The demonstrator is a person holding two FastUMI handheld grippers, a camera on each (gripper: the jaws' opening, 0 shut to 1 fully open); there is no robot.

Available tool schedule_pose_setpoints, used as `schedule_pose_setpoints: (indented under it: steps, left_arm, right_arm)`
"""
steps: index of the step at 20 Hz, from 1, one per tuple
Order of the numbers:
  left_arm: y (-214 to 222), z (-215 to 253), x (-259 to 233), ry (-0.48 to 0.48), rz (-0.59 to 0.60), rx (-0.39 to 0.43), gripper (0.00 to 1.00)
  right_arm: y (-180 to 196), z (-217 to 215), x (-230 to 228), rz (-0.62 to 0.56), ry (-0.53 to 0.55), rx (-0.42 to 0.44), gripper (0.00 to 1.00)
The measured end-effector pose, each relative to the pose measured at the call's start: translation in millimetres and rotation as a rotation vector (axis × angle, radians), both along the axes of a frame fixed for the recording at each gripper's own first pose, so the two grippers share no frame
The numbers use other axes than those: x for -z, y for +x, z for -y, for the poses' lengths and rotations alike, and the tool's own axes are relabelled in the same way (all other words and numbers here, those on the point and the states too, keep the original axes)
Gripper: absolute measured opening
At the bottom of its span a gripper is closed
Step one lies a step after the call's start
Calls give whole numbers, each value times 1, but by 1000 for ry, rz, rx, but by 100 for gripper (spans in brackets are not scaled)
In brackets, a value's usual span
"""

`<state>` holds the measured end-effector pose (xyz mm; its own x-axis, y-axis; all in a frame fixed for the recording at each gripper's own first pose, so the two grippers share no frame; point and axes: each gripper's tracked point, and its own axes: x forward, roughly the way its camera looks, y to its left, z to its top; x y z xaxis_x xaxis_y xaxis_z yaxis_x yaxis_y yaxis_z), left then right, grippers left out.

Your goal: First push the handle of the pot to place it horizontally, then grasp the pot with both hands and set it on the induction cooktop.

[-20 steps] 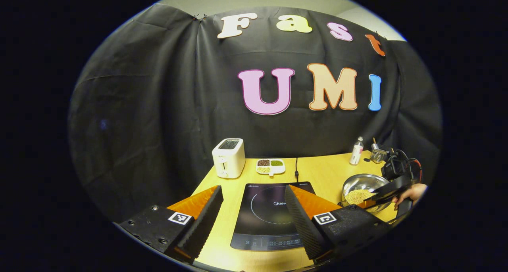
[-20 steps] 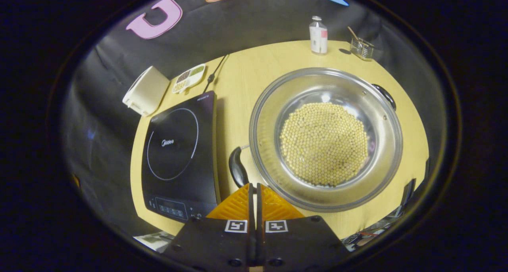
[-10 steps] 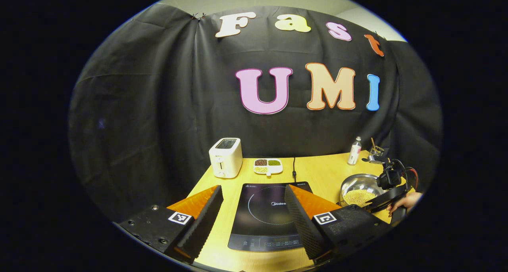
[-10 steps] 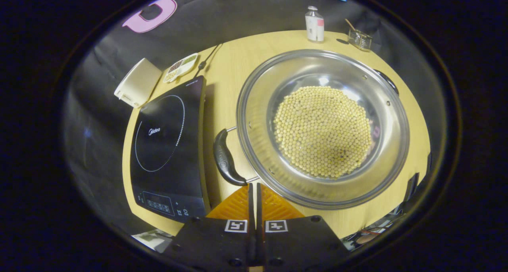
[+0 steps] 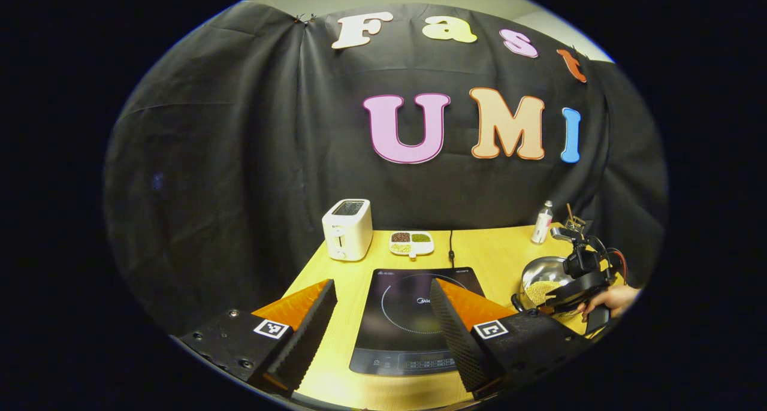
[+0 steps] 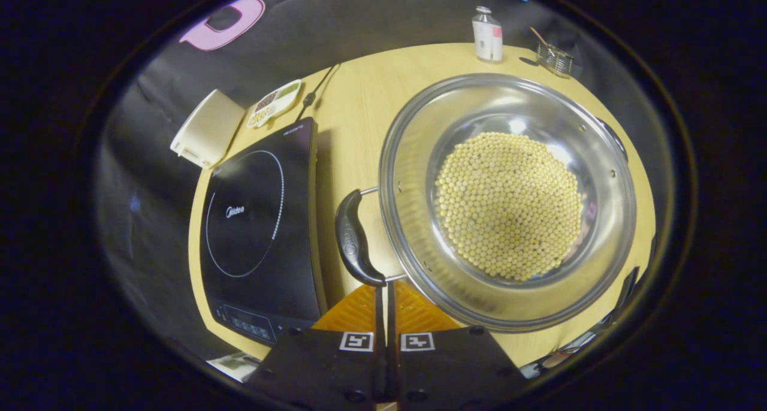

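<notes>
While the right gripper [image 6: 387, 291] is held with its fingers pressed together on nothing, the near handle [image 6: 355, 243] of the pot [image 6: 509, 195] is seen just beyond its tips, touching or nearly so. Behind that handle the steel bowl is loaded with pale beans [image 6: 509, 204], so a heavy, slippery, rigid load is judged likely; the two side handles, the far handle [image 6: 612, 136] included, are the places to be gripped. Left of the tips, the induction cooktop [image 6: 257, 219] is waiting. Over there, the left gripper [image 5: 383, 321] is kept wide open, empty, above the cooktop.
</notes>
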<state>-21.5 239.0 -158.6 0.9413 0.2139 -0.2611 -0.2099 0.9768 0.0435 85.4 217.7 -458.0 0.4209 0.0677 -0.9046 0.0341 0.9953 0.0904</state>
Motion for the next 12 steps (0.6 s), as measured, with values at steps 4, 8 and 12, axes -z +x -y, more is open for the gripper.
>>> schedule_pose_setpoints:
  steps: [4, 8, 12]
  left_arm:
    - [0, -1, 0, -1, -3, -4, 96]
    - [4, 1, 3, -10, -11, 3, 96]
    - [12, 10, 9, -24, -27, 29, 96]
  right_arm:
    - [12, -7, 1, 13, -11, -20, 2]
    - [20, -10, -2, 26, -32, -56, 3]
    - [13, -9, -15, 36, -21, -98, 3]
